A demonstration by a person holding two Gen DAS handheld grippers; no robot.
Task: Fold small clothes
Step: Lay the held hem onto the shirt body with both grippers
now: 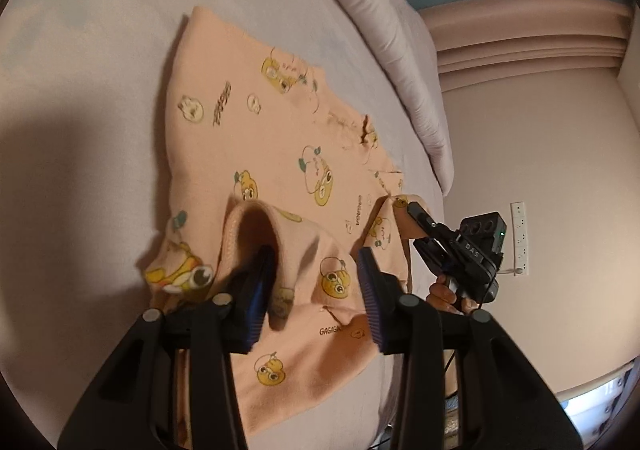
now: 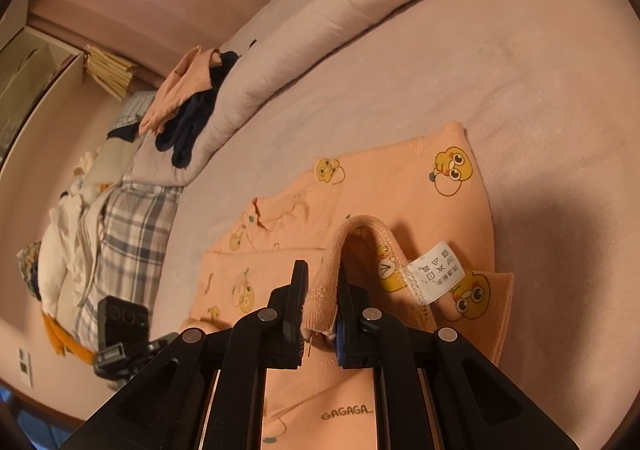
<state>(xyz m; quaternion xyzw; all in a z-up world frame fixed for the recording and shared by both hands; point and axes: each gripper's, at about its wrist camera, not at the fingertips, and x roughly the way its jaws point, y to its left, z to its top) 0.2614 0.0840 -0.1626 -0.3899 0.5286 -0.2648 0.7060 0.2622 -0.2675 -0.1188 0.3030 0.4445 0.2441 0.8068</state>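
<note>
A small peach garment (image 1: pixel 280 153) printed with yellow cartoon bears lies spread on the bed. In the left wrist view my left gripper (image 1: pixel 316 274) is open, one finger inside a ribbed opening (image 1: pixel 240 234) of the garment, the other finger on the cloth. My right gripper (image 1: pixel 420 217) pinches the garment's right edge there. In the right wrist view the right gripper (image 2: pixel 322 290) is shut on a ribbed hem (image 2: pixel 324 282) of the garment (image 2: pixel 400 193), lifted into a loop. A white care label (image 2: pixel 434 274) hangs beside it.
The bed sheet (image 2: pixel 460 61) is pale pink. A rolled duvet (image 2: pixel 320 9) runs along the far side, with a pile of peach and dark clothes (image 2: pixel 188 101) on it and plaid and white laundry (image 2: pixel 120 226) further left. A wall socket strip (image 1: pixel 519 238) shows at right.
</note>
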